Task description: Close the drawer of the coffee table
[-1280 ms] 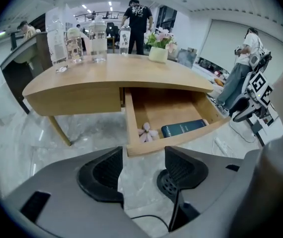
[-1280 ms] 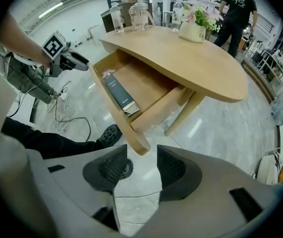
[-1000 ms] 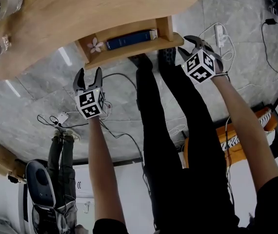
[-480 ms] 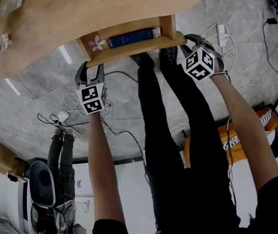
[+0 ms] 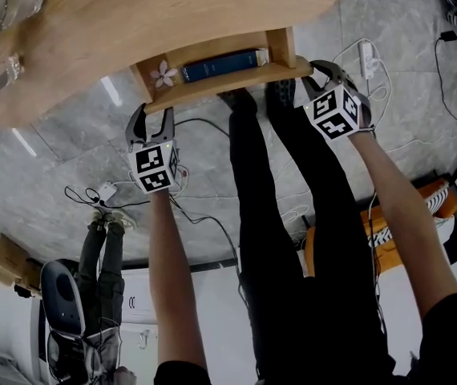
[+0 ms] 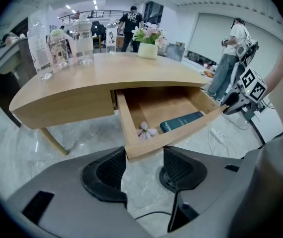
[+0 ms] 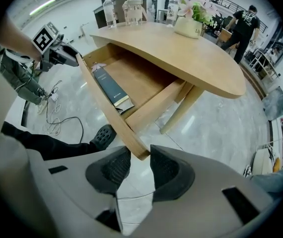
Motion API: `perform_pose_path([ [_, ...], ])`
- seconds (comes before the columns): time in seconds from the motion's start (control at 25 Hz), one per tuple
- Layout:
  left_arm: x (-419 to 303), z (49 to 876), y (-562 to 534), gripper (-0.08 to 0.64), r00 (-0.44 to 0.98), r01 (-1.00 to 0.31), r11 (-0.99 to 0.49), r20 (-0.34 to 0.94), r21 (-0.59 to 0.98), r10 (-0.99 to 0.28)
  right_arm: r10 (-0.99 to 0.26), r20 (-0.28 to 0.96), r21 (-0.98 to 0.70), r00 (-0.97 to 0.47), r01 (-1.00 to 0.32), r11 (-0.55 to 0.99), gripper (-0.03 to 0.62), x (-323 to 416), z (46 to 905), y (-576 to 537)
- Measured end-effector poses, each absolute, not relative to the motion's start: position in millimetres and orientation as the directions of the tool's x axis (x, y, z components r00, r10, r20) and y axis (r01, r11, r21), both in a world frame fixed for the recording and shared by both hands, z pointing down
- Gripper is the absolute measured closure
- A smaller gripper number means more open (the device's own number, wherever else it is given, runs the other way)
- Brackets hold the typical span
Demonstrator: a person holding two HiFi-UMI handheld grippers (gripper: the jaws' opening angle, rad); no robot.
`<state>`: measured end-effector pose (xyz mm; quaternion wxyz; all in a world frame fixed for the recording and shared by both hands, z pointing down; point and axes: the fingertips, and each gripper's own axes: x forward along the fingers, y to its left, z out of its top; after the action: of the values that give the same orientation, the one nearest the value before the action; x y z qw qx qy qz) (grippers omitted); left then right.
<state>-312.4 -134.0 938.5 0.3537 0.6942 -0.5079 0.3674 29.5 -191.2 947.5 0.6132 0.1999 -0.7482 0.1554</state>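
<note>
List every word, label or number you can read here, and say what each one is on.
Nothing reads clearly.
Book: spine print too small.
Bottles: labels blurred.
Card beside the bottles: dark characters, too small.
Orange box: white lettering, unreadable.

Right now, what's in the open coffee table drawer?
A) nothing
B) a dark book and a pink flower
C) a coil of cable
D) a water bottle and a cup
B: the left gripper view looks into the open drawer, where a dark book lies beside a pink flower.
</note>
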Motion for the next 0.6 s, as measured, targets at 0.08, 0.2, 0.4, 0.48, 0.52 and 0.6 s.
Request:
perform_pose_path([
  [0.08,-313.1,935.4,-135.3,0.314,0.209,-0.966,-0.23,0.868,0.113,-0.45,-0.116,0.979,0.016,-0.17,-0.501,0.865,0.469,29.2,945.0,-192.5],
  [0.2,-315.2,933.2,-135.8,0.314,0.198,-0.97,-0.216,0.866,0.107,-0.459,-0.131,0.976,0.022,-0.175,-0.517,0.856,0.469,27.2,943.2,-193.6],
  [0.4,-314.9,931.9,-136.4,0.314,0.183,-0.976,-0.191,0.865,0.103,-0.468,-0.147,0.973,0.03,-0.177,-0.534,0.845,0.469,28.2,941.6,-194.6],
  [0.48,-314.6,928.8,-136.5,0.314,0.175,-0.978,-0.181,0.863,0.099,-0.474,-0.155,0.971,0.035,-0.18,-0.538,0.842,0.469,28.8,939.4,-194.7],
  [0.52,-314.7,927.4,-136.3,0.314,0.172,-0.979,-0.177,0.862,0.097,-0.477,-0.158,0.971,0.037,-0.181,-0.539,0.842,0.469,28.7,938.1,-194.7],
  [0.6,-315.5,925.4,-136.4,0.314,0.166,-0.981,-0.168,0.86,0.095,-0.482,-0.163,0.969,0.038,-0.184,-0.543,0.839,0.469,28.3,936.1,-194.9],
])
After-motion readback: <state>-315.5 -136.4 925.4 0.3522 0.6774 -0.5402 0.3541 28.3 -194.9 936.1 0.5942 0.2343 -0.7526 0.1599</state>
